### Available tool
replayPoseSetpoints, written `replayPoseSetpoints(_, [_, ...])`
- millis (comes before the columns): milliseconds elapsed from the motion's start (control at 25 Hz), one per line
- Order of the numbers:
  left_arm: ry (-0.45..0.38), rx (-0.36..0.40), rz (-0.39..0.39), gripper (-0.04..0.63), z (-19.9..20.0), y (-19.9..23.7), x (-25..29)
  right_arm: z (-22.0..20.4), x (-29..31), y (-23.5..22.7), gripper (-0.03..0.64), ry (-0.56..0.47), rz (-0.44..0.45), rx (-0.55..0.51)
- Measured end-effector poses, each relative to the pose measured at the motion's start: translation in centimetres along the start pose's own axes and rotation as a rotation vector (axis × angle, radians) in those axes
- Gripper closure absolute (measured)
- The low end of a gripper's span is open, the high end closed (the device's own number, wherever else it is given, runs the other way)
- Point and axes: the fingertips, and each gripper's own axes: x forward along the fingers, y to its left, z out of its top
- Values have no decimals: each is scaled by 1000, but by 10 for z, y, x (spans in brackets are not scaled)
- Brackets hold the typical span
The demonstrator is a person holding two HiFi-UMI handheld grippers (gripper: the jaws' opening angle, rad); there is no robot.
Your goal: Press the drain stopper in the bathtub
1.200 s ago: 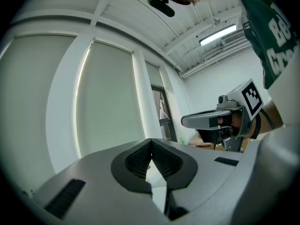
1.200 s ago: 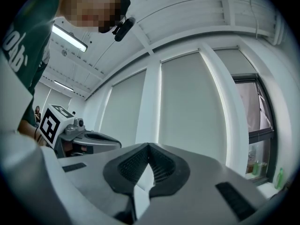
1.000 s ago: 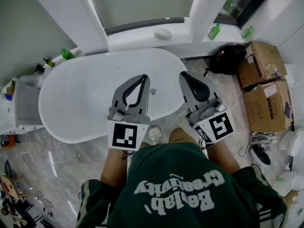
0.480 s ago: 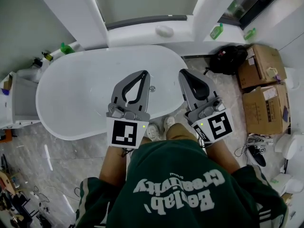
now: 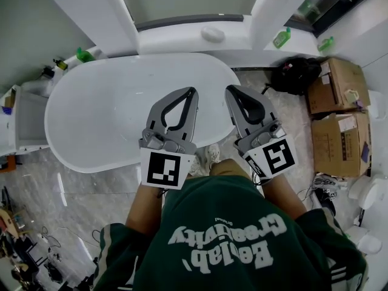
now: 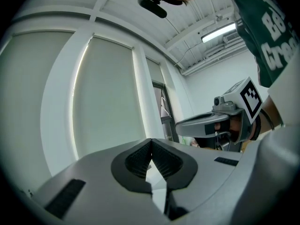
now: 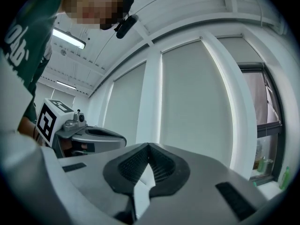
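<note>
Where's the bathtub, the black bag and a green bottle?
bathtub [image 5: 97, 114]: head view, on its bare white inside.
black bag [image 5: 295, 76]: head view, on the middle of the bag.
green bottle [image 5: 280, 39]: head view, on the bottle's body.

The head camera sits high above the bathtub [image 5: 103, 120] and faces steeply down past the person's green shirt [image 5: 224, 241]. Each gripper camera rides close behind its own jaws, over the bathtub's near rim, tilted up toward the blinded window [image 6: 108, 93] behind the bathtub. The left gripper [image 6: 151, 143] view catches the right gripper [image 6: 206, 124] at its right edge, and the right gripper view shows the left one at its left. All three views share that window wall.
</note>
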Motion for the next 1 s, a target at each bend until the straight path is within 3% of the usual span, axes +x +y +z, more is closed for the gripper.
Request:
replayPoseSetpoints(200, [41, -28, 29, 592, -6, -7, 14, -8, 8, -17, 601, -10, 30, 38])
replayPoseSetpoints(480, [52, 13, 90, 592, -12, -11, 27, -33, 15, -38, 601, -1, 62, 91])
replayPoseSetpoints(1000, [203, 45, 169, 592, -81, 9, 46, -117, 39, -43, 600, 60, 190, 180])
